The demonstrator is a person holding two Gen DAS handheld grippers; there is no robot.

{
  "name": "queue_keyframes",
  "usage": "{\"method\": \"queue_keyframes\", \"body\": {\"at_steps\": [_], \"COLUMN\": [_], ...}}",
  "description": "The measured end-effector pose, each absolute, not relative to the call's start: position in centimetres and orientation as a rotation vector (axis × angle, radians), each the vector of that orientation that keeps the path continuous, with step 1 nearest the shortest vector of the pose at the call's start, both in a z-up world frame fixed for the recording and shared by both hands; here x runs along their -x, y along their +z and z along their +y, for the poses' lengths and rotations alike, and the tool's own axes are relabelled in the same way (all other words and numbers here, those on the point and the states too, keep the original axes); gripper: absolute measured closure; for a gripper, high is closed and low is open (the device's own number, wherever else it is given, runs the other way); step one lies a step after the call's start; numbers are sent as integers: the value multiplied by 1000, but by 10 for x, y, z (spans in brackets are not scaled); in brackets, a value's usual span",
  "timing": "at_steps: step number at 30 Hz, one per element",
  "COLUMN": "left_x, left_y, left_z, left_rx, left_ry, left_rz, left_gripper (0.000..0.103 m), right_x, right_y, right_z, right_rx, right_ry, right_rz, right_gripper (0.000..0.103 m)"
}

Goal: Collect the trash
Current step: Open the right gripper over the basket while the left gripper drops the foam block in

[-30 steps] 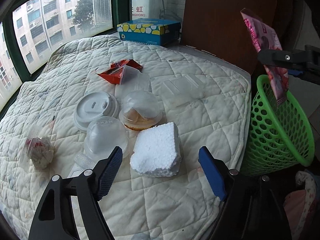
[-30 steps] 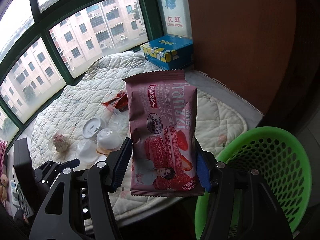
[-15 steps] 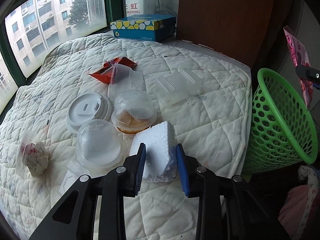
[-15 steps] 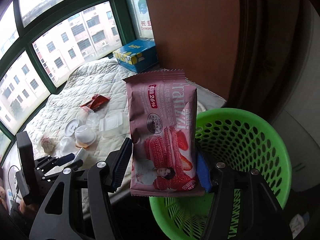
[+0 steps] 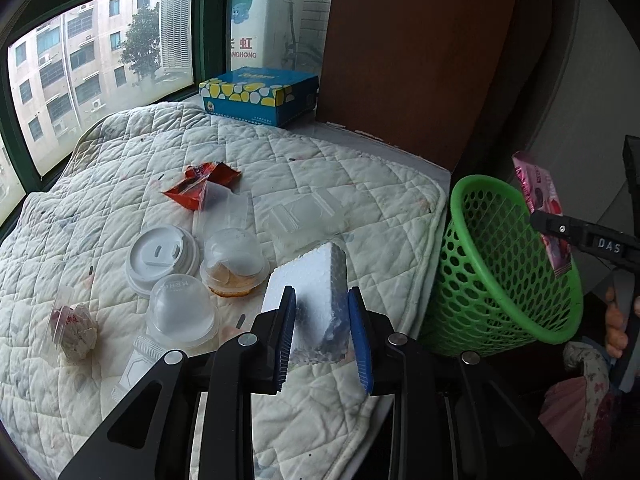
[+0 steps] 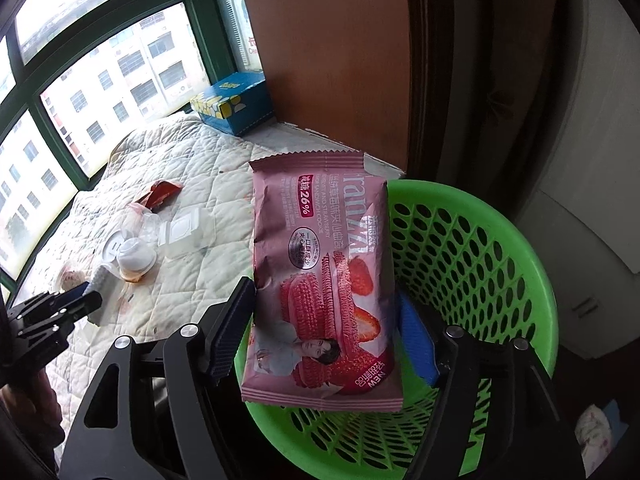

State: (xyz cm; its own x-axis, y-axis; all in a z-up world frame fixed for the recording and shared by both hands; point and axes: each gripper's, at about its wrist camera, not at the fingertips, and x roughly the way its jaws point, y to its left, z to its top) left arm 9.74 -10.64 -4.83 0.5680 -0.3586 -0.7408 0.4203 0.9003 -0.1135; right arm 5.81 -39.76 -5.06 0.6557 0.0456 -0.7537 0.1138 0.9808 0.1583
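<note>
We see the left hand-held gripper (image 5: 322, 334) clamped on a white foam block (image 5: 316, 292), its blue pads pressed against both sides of the block, which is tilted with its far corner up above the quilted mat (image 5: 360, 184). On the mat just left of the block lie a domed clear cup with orange residue (image 5: 234, 262), a second domed clear lid (image 5: 182, 316), a white coffee-cup lid (image 5: 160, 258), a clear bag (image 5: 226, 204) overlapping a red wrapper (image 5: 200, 184), a clear flat tray (image 5: 304, 216) and a crumpled wad in plastic (image 5: 74, 328). A blue tissue box (image 5: 258, 94) sits at the far edge by the window.

The right hand-held gripper (image 6: 326, 334) is above the green mesh basket (image 6: 472, 264), which stands beside the mat's right edge. Its jaws have just been opening, and the pink strawberry cookie packet (image 6: 320, 280) sits between them, upright over the basket's mouth; a gap shows on each side between pad and packet, so the pads no longer press it.
</note>
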Motion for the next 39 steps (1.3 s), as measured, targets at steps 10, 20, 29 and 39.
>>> {"method": "queue_keyframes", "body": {"at_steps": [10,20,29,39], "left_x": [-91,-89,-79,-71], "left_y": [-3,5,-12,-9], "left_z": [-155,-234,-294,-285], "left_rx": [-42,-75,-119,-107], "left_ry": [-632,-786,-867,-812], "left_rz": [793,797,854,839], "left_gripper": [77,77,76,49], "right_x": [-40,-13,1,2], "right_y": [-43,-26,-25,-23], "right_z": [-421,-448,-471,-462], "right_rx": [-222,-214,-267,-269], "right_ry": [-79,-141,-171,-136], "right_rz": [825,756,737,732], "right_gripper": [24,21,21,21]}}
